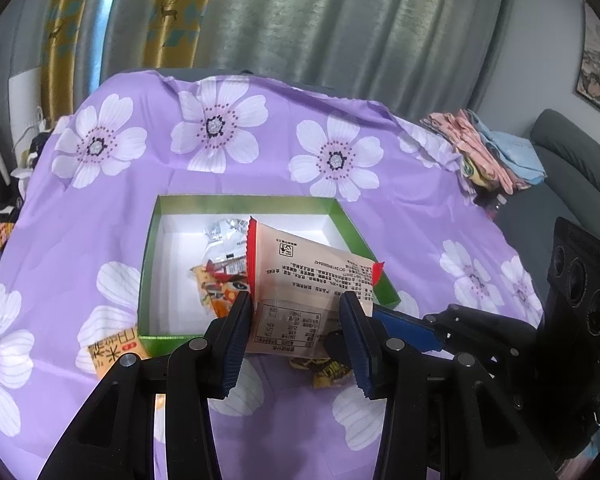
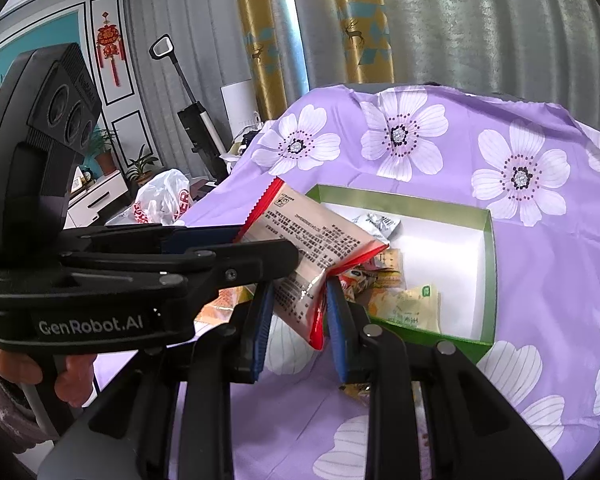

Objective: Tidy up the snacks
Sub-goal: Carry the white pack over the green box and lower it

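While both grippers share one load, the left gripper (image 1: 296, 312) has its blue pads pressed on the two sides of a beige snack packet (image 1: 300, 280) with red crimped ends, and the right gripper (image 2: 298, 320) pinches the same packet's near end, crumpling the foil between its jaws. So both are clamped on the packet, which hangs in the air just ahead of the fingers, over the near edge of the green box (image 1: 348, 224).

Beyond the fingertips, inside the box, lie a silver wrapper (image 1: 224, 236) and some orange packets (image 1: 220, 288); from the right wrist view a pale yellow packet (image 2: 408, 308) also sits in the near corner. Just below and left of the left gripper, an orange snack (image 1: 116, 352) lies outside the box on the purple flowered cloth (image 1: 260, 160), and a dark-and-yellow snack (image 1: 324, 368) lies under the fingers.

As I read it, the packet is about to go into the box. To do it well, carry it forward until it clears the near wall, and lower it flat onto the open white floor to the far side, not onto the heap. Let one gripper go first, then the other, low down, so it doesn't flip or catch the rim. The crushed end suggests easing the squeeze would spare the contents.
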The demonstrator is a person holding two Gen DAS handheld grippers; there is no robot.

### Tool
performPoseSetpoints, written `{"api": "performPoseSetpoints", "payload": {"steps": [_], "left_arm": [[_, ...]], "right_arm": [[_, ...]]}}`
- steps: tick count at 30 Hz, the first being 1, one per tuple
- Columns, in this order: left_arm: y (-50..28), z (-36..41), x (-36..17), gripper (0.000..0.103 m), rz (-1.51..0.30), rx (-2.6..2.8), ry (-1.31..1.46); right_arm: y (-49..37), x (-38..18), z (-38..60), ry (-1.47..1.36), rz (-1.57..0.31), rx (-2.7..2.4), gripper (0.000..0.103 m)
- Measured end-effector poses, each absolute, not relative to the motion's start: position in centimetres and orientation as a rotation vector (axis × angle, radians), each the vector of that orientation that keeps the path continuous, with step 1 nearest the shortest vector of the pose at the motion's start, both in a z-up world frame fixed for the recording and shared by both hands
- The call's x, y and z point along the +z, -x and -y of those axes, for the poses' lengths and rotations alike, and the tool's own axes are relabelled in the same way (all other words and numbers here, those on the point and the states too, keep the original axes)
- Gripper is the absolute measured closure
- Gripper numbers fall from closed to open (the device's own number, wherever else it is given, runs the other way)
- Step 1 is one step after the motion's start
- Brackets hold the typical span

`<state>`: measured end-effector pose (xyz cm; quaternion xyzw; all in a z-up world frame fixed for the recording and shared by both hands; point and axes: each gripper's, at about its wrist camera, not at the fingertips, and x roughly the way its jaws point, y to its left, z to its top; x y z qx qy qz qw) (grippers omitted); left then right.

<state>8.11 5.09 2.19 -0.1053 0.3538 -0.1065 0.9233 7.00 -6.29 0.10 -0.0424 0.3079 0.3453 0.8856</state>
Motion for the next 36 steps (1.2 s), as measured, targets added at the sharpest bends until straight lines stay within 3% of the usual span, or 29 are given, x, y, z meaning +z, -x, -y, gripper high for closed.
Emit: {"api": "performPoseSetpoints", "payload": {"steps": [14, 36], "left_arm": [[-12.9, -6.0, 1.1, 0.058, -0.764, -0.245, 0.244], [-17.8, -8.1, -5.6, 0.058, -0.931, -0.227, 0.375]], "right_arm": [[-11.0, -0.4, 5.8, 0.093, -0.651, 0.697, 0.076], [-17.1, -5.5, 4.2, 0.130, -0.829, 0.677, 0.076]]}}
